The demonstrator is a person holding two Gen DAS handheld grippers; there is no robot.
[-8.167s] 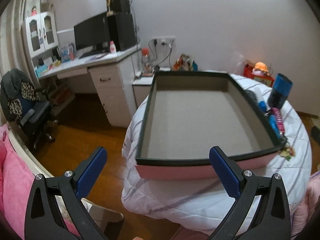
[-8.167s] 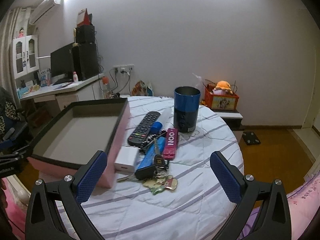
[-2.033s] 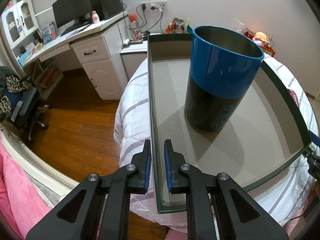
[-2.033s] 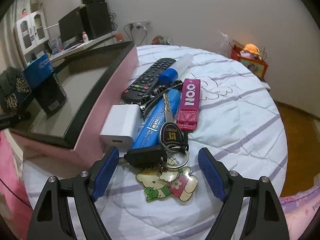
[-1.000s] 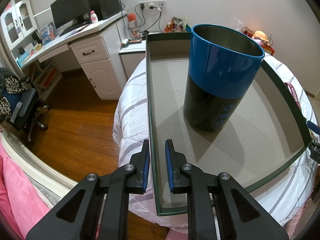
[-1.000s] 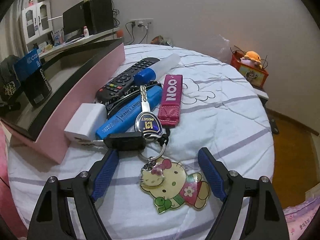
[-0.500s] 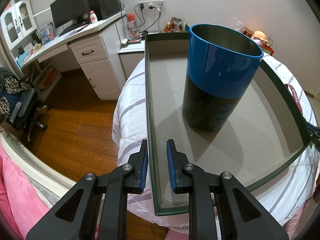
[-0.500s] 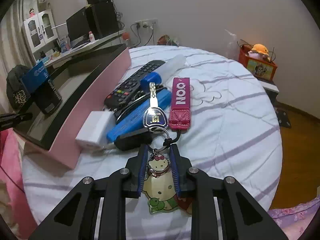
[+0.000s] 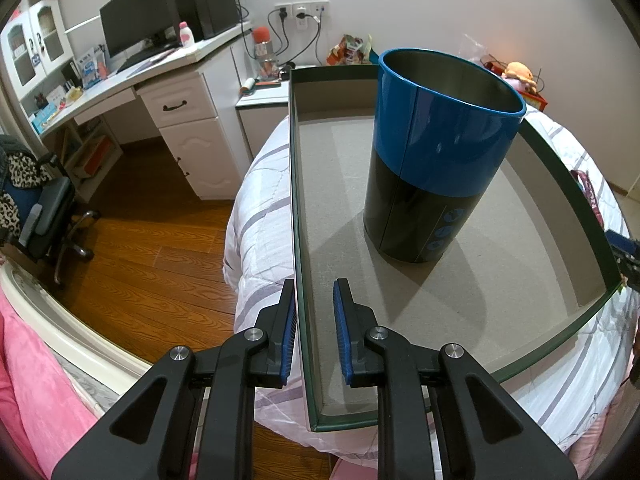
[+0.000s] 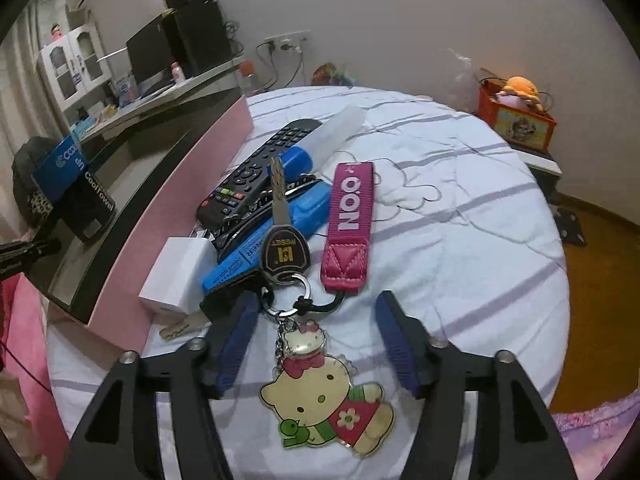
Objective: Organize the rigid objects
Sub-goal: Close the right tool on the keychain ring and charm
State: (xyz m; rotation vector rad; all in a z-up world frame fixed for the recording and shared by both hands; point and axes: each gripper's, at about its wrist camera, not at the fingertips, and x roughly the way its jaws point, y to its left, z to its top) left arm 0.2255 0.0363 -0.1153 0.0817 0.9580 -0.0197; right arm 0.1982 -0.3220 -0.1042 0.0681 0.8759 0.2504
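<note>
My left gripper (image 9: 314, 332) is shut on the left wall of the shallow box (image 9: 560, 184), one pad outside, one inside. A blue and black tin (image 9: 436, 152) stands upright in the box. In the right wrist view my right gripper (image 10: 316, 340) is opening just above the quilt. The key bunch lies between its jaws, untouched by the pads: ring, Hello Kitty charm (image 10: 328, 396), key (image 10: 282, 248) and pink strap (image 10: 348, 216). Beside the box's pink wall (image 10: 180, 200) lie a remote (image 10: 256, 172), a blue tube (image 10: 280, 232) and a white charger (image 10: 180, 272).
The box and loose items rest on a round surface under a white striped quilt (image 10: 460, 220). Wood floor (image 9: 152, 264), a desk (image 9: 168, 80) with a monitor and an office chair (image 9: 40, 216) lie to the left. An orange toy box (image 10: 516, 116) stands at back right.
Half a second ago the right jaws were pinched together at the charm's ring; now they stand apart around it. The key bunch has shifted slightly. The left gripper and box are unchanged.
</note>
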